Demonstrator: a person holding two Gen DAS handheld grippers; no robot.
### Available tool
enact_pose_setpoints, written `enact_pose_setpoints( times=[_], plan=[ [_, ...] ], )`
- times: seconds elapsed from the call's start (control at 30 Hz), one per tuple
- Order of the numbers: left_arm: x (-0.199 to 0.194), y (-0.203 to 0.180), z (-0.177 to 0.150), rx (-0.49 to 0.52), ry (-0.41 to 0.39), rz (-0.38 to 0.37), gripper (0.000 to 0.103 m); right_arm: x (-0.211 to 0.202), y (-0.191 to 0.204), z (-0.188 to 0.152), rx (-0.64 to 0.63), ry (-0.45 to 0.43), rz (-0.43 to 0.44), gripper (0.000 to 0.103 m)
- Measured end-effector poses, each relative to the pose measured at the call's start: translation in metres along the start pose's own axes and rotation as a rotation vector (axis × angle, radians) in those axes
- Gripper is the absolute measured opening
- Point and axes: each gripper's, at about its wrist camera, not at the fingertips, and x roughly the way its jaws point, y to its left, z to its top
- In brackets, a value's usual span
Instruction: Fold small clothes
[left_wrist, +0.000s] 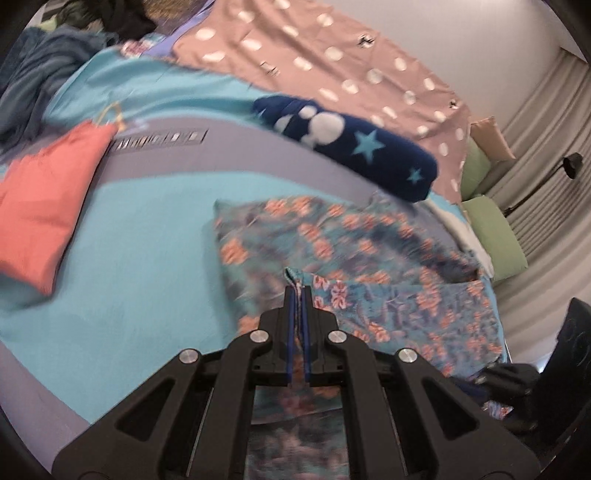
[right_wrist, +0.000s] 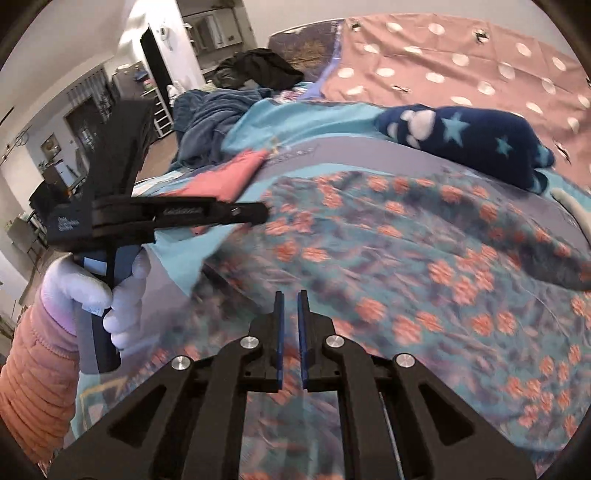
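A teal garment with orange flowers (left_wrist: 369, 243) lies spread on the turquoise bedcover (left_wrist: 140, 266). My left gripper (left_wrist: 297, 286) is shut on a folded edge of it; a small tip of cloth sticks up between the pads. In the right wrist view the same floral garment (right_wrist: 406, 258) fills the bed below my right gripper (right_wrist: 290, 293). Its jaws stand slightly apart with no cloth pinched between them. The left gripper (right_wrist: 264, 213) shows there at the left, held by a white-gloved hand (right_wrist: 122, 295) with an orange sleeve.
A folded coral garment (left_wrist: 44, 199) lies at the left. A folded navy piece with stars (left_wrist: 354, 147) sits behind the floral one. Further back are a pink dotted cover (left_wrist: 332, 55), a heap of blue blanket (left_wrist: 37, 74) and green pillows (left_wrist: 495, 236).
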Motion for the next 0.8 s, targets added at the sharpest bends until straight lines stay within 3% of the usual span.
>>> enact_pose_setpoints(
  times=[0.1,0.23,0.4,0.47,0.53,0.57,0.6,0.67,0.8],
  plan=[
    [0.001,0.005,-0.006,-0.006,0.001,0.017,0.004,-0.02,-0.019,-0.011,0.017,-0.005,-0.047,0.018],
    [-0.009,0.004,-0.009,0.003,-0.024,0.047,0.006,-0.053,-0.055,-0.036,0.059,-0.014,-0.134,0.019],
    [-0.028,-0.021,-0.008,0.069,-0.064,0.045,0.026,-0.098,-0.123,-0.078,0.195,-0.023,-0.305,0.021],
    [-0.03,-0.037,-0.01,0.109,-0.069,0.04,0.043,-0.112,-0.153,-0.096,0.245,-0.019,-0.421,0.026],
    [-0.026,-0.055,-0.014,0.16,-0.06,0.035,0.05,-0.118,-0.175,-0.113,0.268,0.008,-0.555,0.026],
    [-0.02,-0.065,-0.018,0.19,-0.046,0.038,0.053,-0.123,-0.187,-0.124,0.294,0.014,-0.586,0.037],
    [-0.015,-0.071,-0.021,0.208,-0.034,0.043,0.055,-0.128,-0.194,-0.132,0.322,-0.001,-0.575,0.043],
    [-0.001,-0.084,-0.03,0.249,0.001,0.067,0.058,-0.137,-0.205,-0.142,0.389,-0.026,-0.539,0.043],
    [0.026,-0.102,-0.044,0.277,0.072,0.098,0.058,-0.142,-0.205,-0.144,0.393,-0.04,-0.519,0.043]
  ],
)
